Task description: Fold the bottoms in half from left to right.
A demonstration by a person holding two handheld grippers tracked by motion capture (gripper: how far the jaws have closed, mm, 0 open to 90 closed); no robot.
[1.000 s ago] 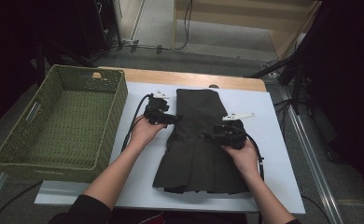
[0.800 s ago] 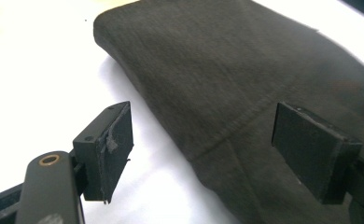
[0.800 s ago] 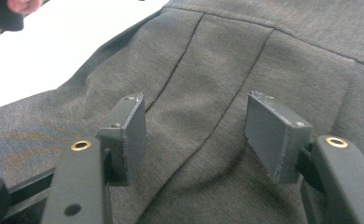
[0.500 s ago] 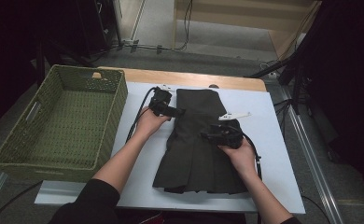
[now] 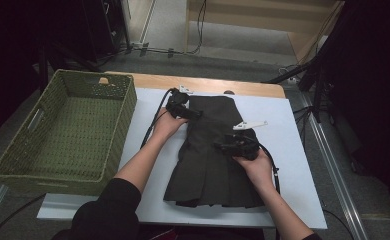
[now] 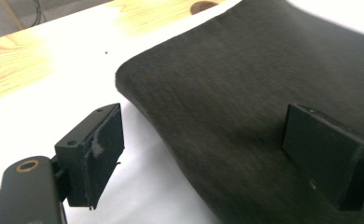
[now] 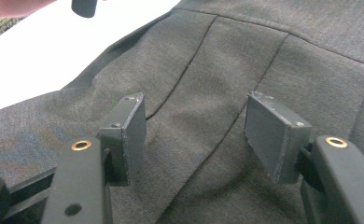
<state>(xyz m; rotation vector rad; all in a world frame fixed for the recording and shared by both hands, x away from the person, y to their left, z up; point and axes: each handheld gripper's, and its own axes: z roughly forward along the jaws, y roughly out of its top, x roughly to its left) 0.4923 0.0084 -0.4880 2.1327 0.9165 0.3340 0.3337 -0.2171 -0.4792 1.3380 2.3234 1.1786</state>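
While the dark pleated skirt (image 5: 213, 150) lies flat on the bench (image 5: 293, 150), the left hand-held gripper (image 5: 195, 115) now sits farther up, at the waistband corner, its jaws just opened. Its own view shows them spread, straddling the skirt edge (image 6: 180, 135), unclamped. Spread jaws of the right hand-held gripper (image 7: 194, 135) rest over the pleats. A fold likely follows.

I can read no text, label, brand, number or sign anywhere in my views: none on the dark skirt (image 5: 210, 150), none on the green woven basket (image 5: 63, 130) at nine o'clock, none on the white tabletop (image 5: 293, 145).
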